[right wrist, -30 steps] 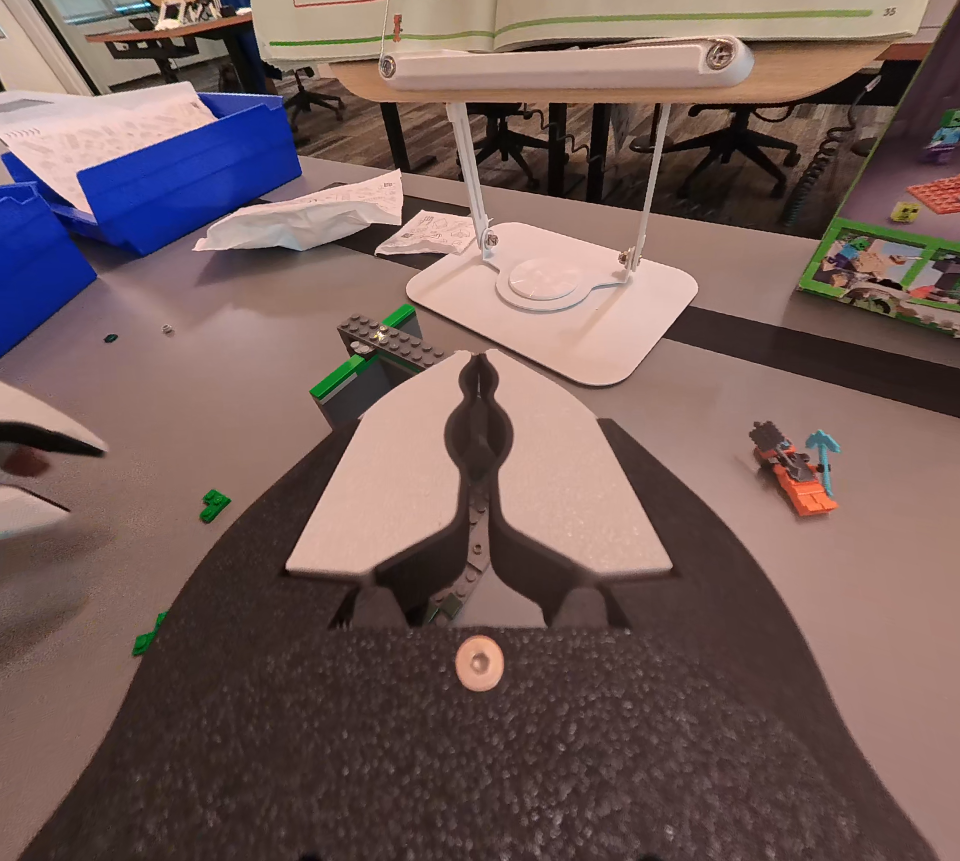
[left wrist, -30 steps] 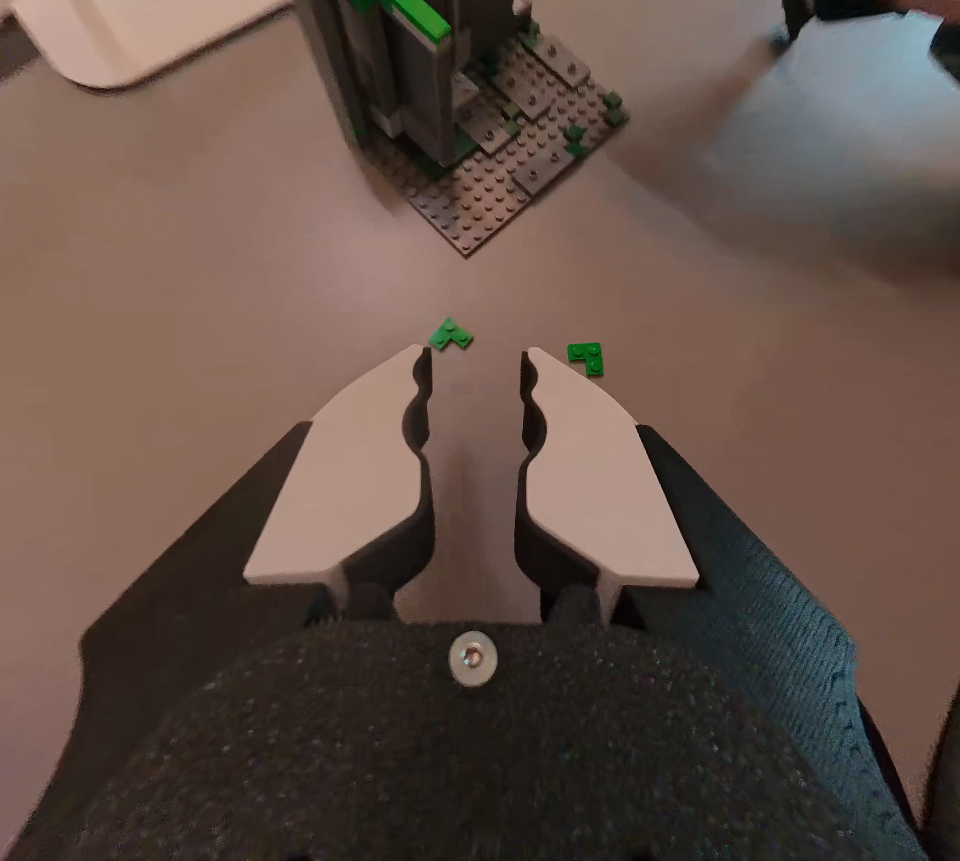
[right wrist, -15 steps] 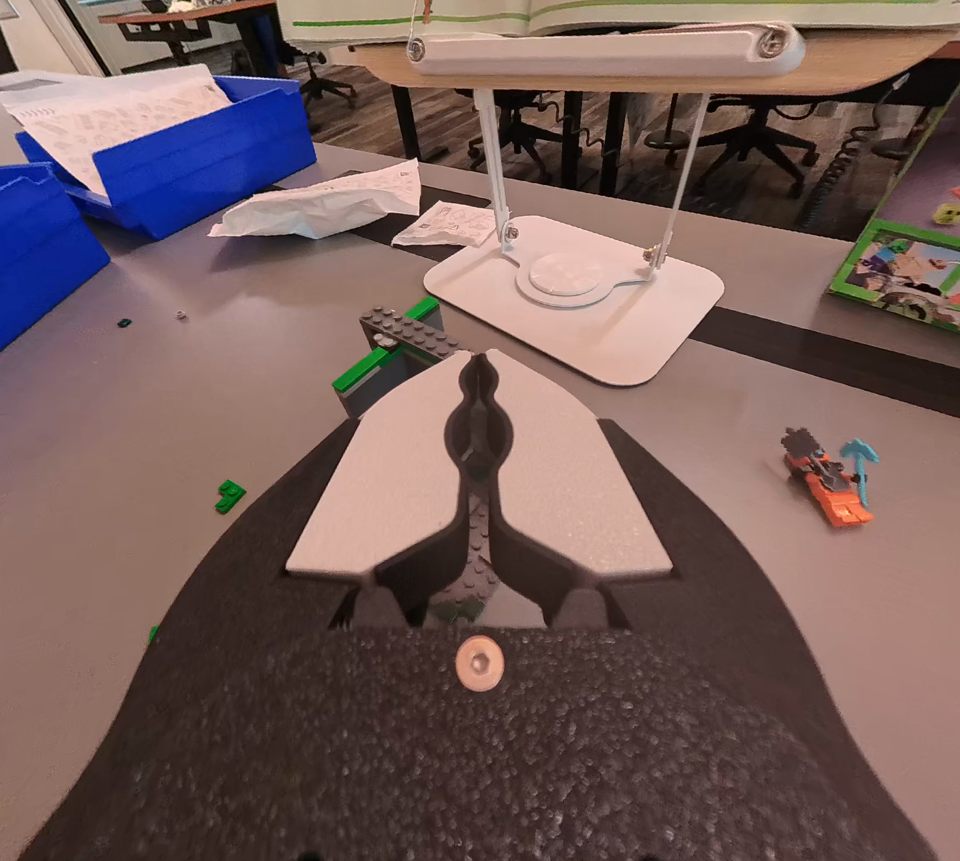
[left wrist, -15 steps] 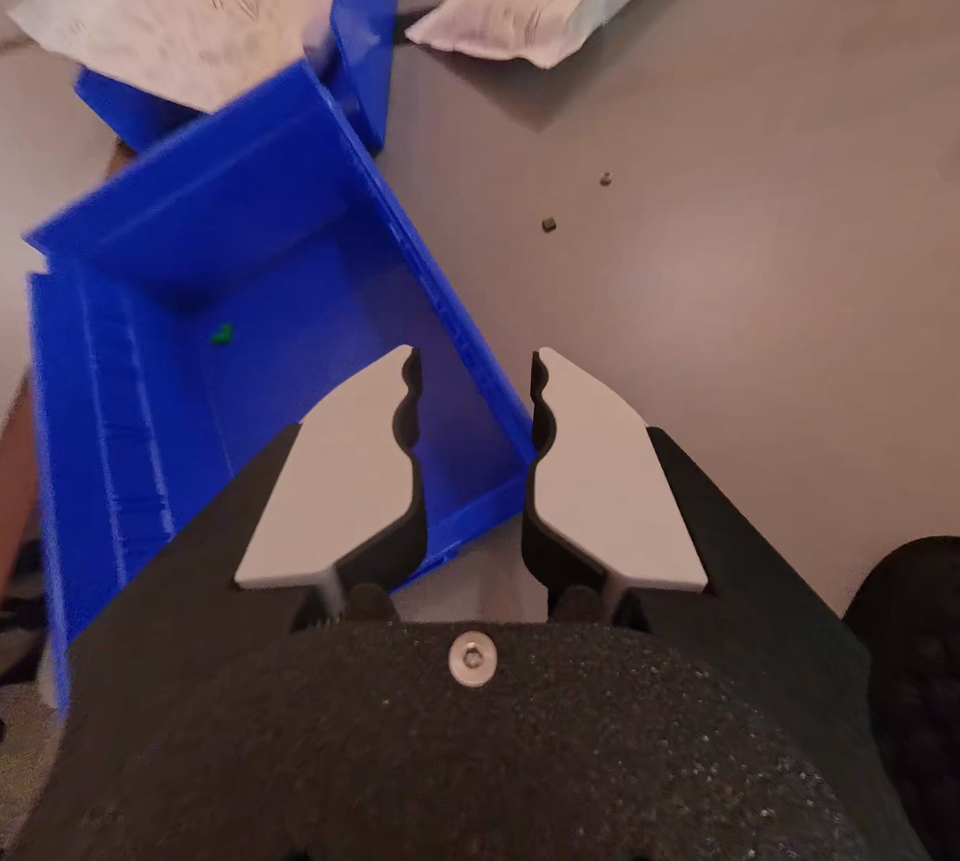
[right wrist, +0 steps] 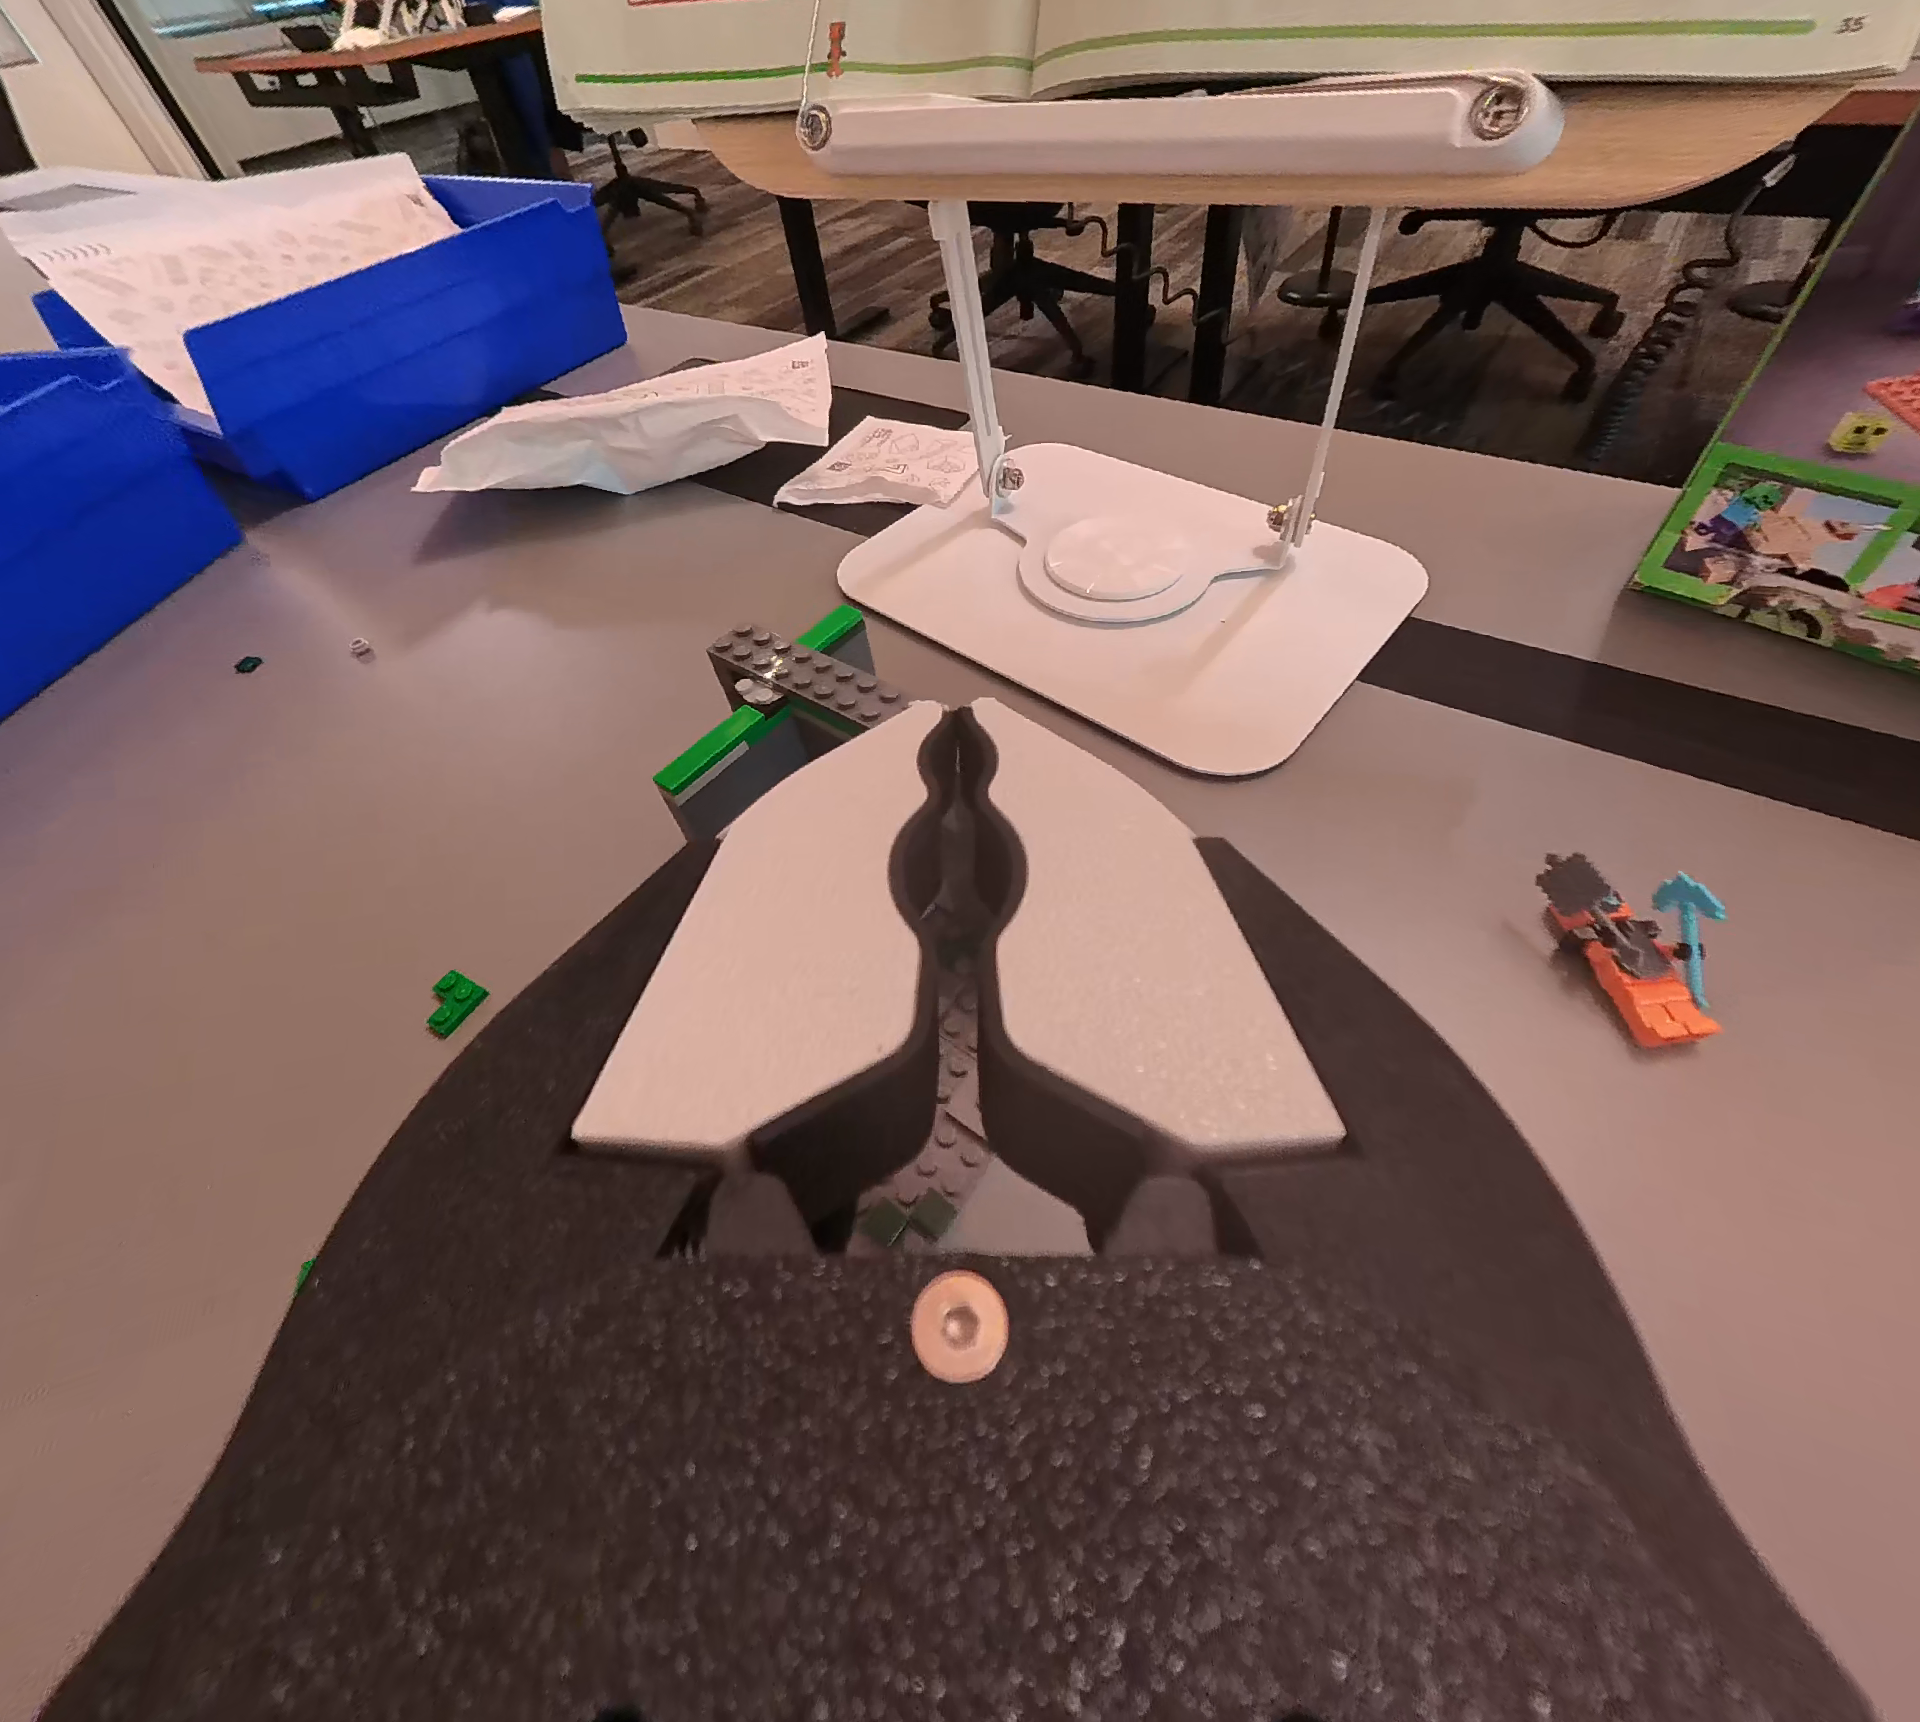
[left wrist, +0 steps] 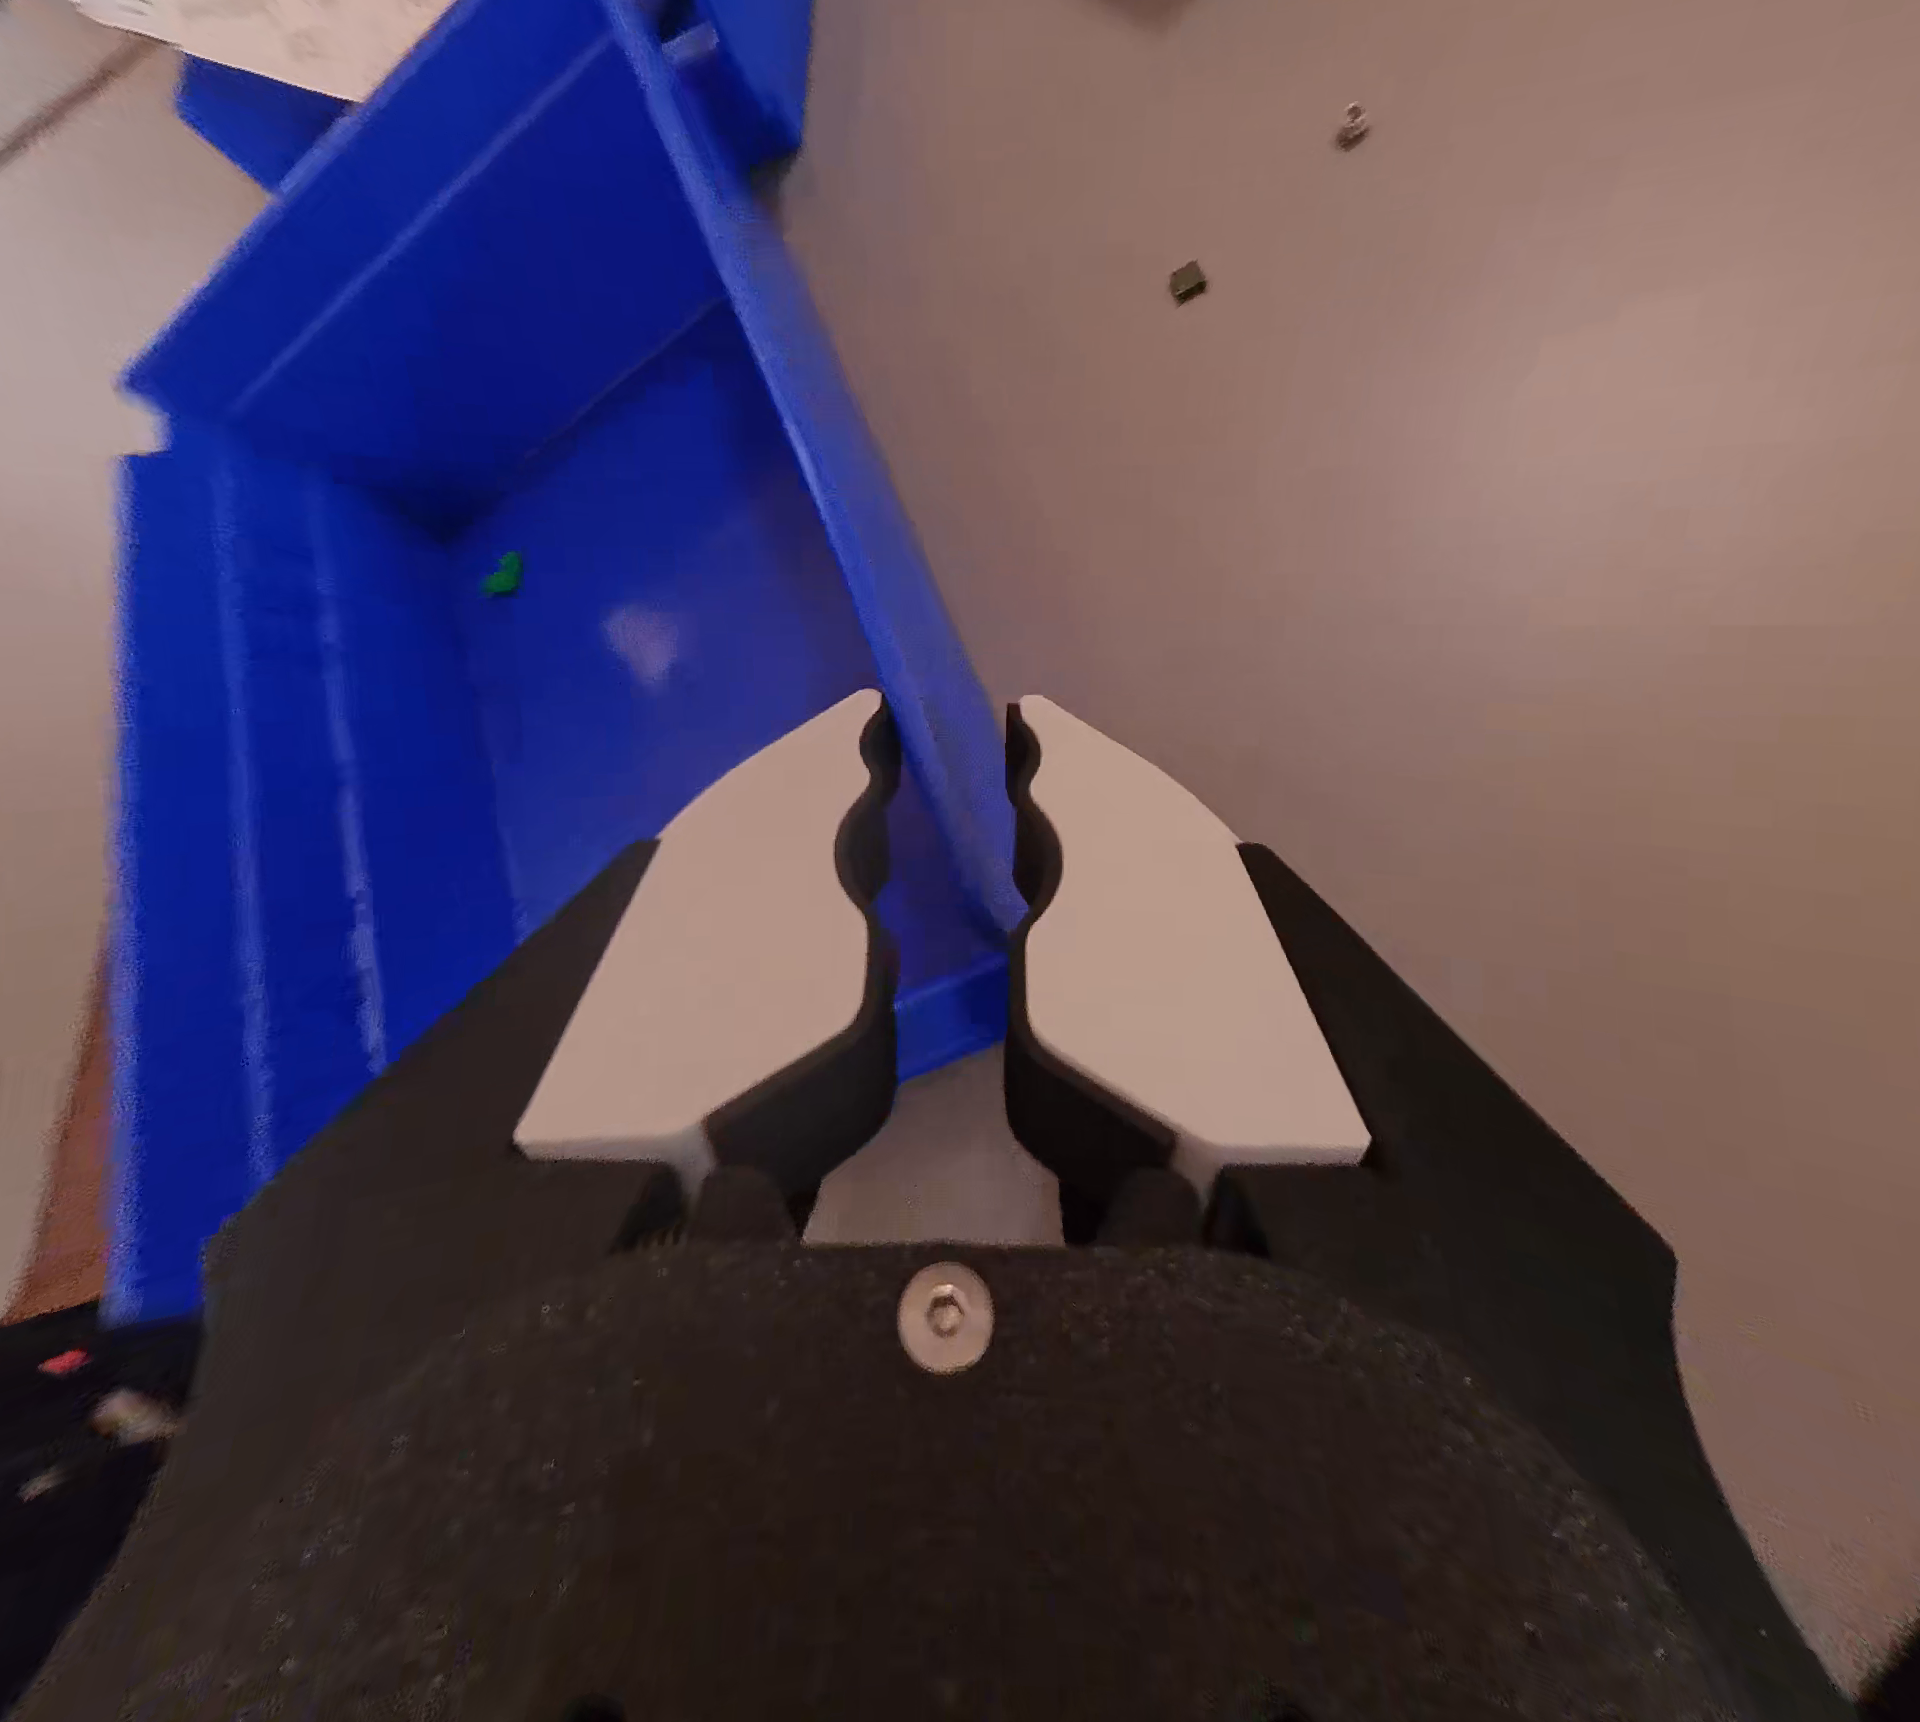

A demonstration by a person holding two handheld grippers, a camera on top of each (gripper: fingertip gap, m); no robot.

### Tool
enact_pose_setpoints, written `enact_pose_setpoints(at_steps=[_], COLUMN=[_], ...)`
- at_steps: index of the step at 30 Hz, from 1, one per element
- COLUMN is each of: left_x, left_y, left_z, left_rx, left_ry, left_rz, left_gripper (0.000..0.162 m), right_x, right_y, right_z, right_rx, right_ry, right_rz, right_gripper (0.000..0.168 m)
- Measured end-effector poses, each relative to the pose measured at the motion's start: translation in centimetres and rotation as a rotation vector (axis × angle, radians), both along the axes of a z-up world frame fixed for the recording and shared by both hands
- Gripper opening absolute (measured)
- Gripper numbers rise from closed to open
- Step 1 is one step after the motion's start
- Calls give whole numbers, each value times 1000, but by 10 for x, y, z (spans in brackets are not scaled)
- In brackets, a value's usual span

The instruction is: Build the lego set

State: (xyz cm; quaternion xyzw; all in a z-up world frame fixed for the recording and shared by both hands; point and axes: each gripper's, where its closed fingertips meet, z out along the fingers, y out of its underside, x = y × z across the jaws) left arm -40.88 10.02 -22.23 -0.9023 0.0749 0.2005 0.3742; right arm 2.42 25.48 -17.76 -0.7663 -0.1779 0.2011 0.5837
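Hovering over the near corner of a blue bin (left wrist: 436, 737), the left gripper (left wrist: 943, 716) has its fingers narrowly apart and empty; one green piece (left wrist: 502, 576) lies on the bin floor. Farther right, two tiny bits (left wrist: 1187, 282) sit on the grey table (left wrist: 1455, 633). The right gripper (right wrist: 958, 716) has its fingers closed on the grey-and-green build (right wrist: 790, 696), apparently on a thin upright part (the contact is mostly hidden). A green corner plate (right wrist: 455, 1002) lies to its left. Such plates are light, stiff and slick, so gripping flat opposite edges seems best.
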Motion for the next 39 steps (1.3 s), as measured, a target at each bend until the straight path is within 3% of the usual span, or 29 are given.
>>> enact_pose_setpoints(at_steps=[3,8,16,28,32,35,39], left_x=[-10,10,15,17,36,52,63], left_y=[-7,-8,-4,-16,-14,-18,-22], left_z=[2,-2,-13,1,11,33,70], left_rx=[-5,9,3,3,18,56,167], left_ry=[180,311,411,73,120,26,-120], left_rz=[23,-41,-37,78,-8,-84,-178], left_gripper=[12,10,5,9,13,28,31], right_x=[-2,-5,-1,0,2,4,4], right_y=[-1,-2,-1,0,1,2,3], right_z=[-1,-2,0,-2,-3,-4,-6], right_rx=[-1,-2,1,-3,-4,-7,-13], right_ry=[-2,-9,1,-6,-8,-4,-4], right_rz=[5,11,2,1,-2,-6,-3], right_gripper=[0,0,0,0,0,0,0])
